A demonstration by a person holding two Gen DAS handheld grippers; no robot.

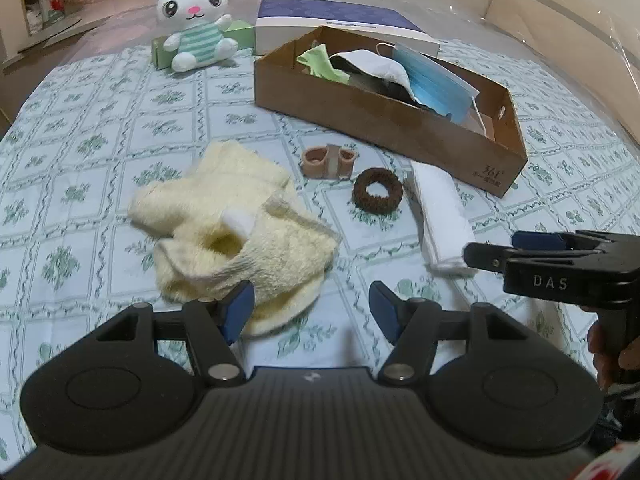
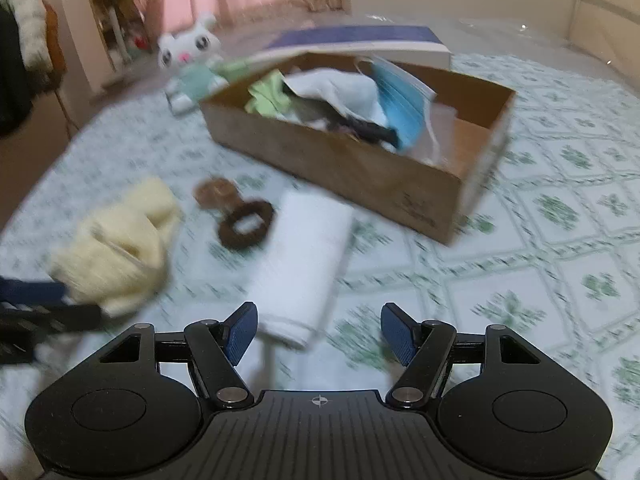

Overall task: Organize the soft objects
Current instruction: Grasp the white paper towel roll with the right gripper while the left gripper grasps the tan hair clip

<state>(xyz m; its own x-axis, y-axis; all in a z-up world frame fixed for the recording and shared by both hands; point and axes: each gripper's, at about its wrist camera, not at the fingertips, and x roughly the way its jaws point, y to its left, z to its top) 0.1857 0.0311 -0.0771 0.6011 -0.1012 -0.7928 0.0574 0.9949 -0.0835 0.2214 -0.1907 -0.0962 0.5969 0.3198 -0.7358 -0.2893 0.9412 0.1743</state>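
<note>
- Left wrist view, bottom of frame: the left gripper (image 1: 311, 309) hangs with its blue pads spread wide and empty, its left pad at the near edge of the fluffy pale-yellow towel (image 1: 236, 236).
- Right wrist view, bottom centre: the right gripper (image 2: 316, 334) is likewise spread and empty, the folded white cloth (image 2: 304, 264) just beyond it.
- Mid-frame lie a brown ring-shaped scrunchie (image 1: 377, 191) and a small tan rubbery piece (image 1: 328, 160); upper right, the open brown cardboard box (image 1: 384, 116) holds masks and cloths.
- Risk, as I judge it: the loose towel may unfold, drag and sweep the scrunchie aside.
- Far back: the green-patterned white bedsheet (image 1: 100, 140), a white plush rabbit (image 1: 194, 20), pink curtains.
</note>
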